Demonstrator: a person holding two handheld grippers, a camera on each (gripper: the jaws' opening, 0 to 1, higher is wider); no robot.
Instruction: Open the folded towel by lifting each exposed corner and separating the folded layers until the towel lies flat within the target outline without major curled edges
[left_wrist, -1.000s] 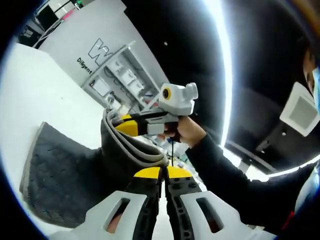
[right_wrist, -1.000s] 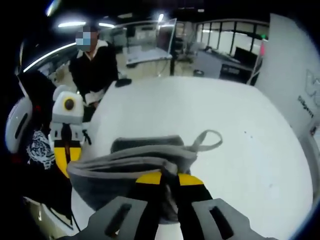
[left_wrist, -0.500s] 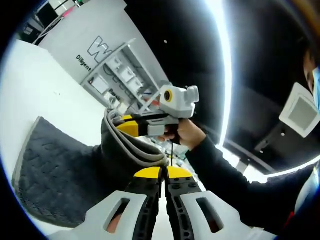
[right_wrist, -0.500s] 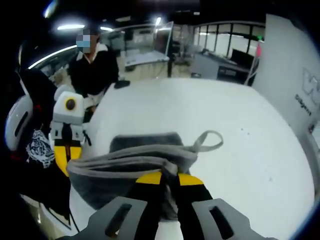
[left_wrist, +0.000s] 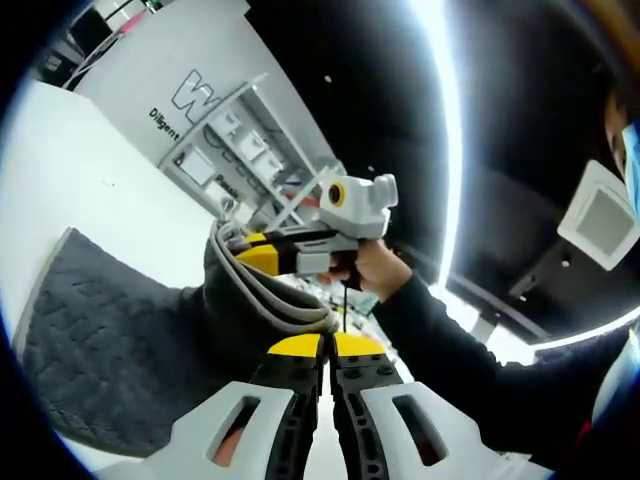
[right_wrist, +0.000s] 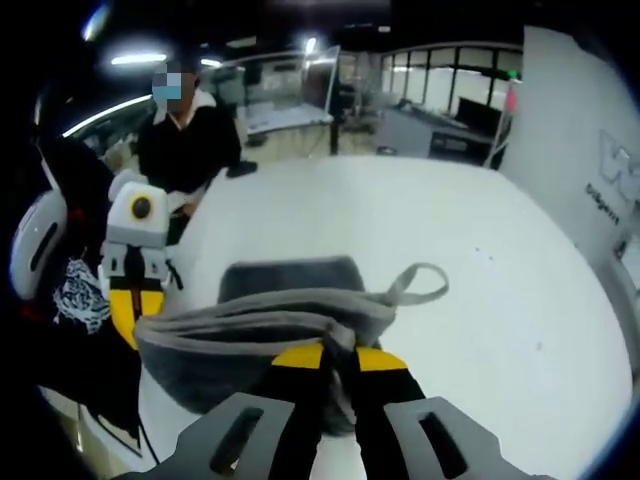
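I see the dark grey towel (right_wrist: 262, 330) raised off the white table (right_wrist: 480, 280), its lifted edge stretched between my two grippers while the rest trails down onto the table near its edge closest to me. My right gripper (right_wrist: 339, 356) has its jaws pressed together on the towel's pale-bordered hem. My left gripper (left_wrist: 322, 345) also pinches the towel (left_wrist: 130, 320), jaws closed. A hanging loop (right_wrist: 415, 283) sticks out from the hem.
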